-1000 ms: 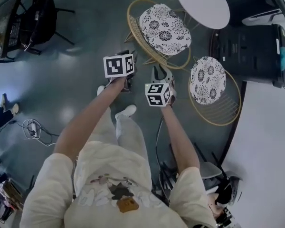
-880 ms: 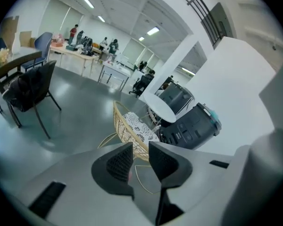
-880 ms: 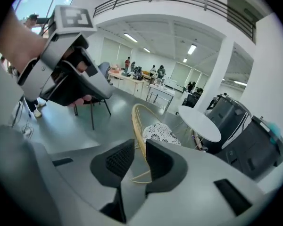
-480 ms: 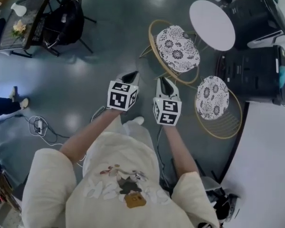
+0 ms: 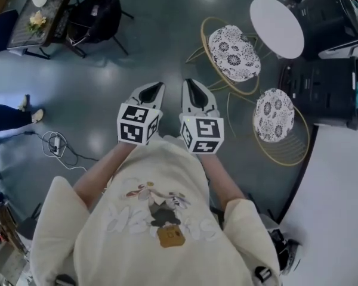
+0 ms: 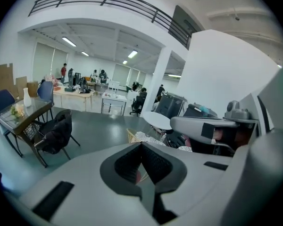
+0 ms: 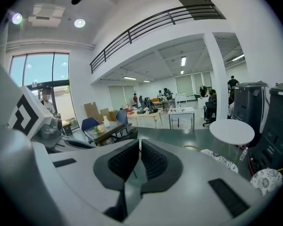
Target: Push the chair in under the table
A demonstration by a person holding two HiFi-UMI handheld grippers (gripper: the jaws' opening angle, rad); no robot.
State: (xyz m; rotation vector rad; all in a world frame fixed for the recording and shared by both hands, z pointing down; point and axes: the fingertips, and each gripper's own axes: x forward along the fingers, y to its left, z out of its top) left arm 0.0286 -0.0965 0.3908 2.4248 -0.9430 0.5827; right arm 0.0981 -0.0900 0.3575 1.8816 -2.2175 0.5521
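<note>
Two gold wire chairs with flowered cushions stand on the grey floor; the nearer-to-table chair point(image 5: 234, 52) is next to the round white table point(image 5: 276, 18), the second chair point(image 5: 273, 115) below it. Both grippers are held up in front of the person's chest, well clear of the chairs. My left gripper point(image 5: 152, 87) is shut and empty; in its own view point(image 6: 142, 147) the table point(image 6: 158, 120) and a cushion point(image 6: 140, 136) lie beyond. My right gripper point(image 5: 194, 85) is shut on nothing point(image 7: 138, 147), with the table point(image 7: 232, 131) and cushion point(image 7: 219, 158) at its right.
Black cases point(image 5: 322, 82) stand beside the chairs at the right. A black chair draped with a jacket point(image 5: 98, 14) and a glass desk point(image 5: 39, 16) are at top left. Cables point(image 5: 56, 145) and someone's legs point(image 5: 12, 115) lie at the left.
Both grippers have risen away from the chairs and come back toward the chest. The left jaws have gone from open to shut. The chairs have not moved.
</note>
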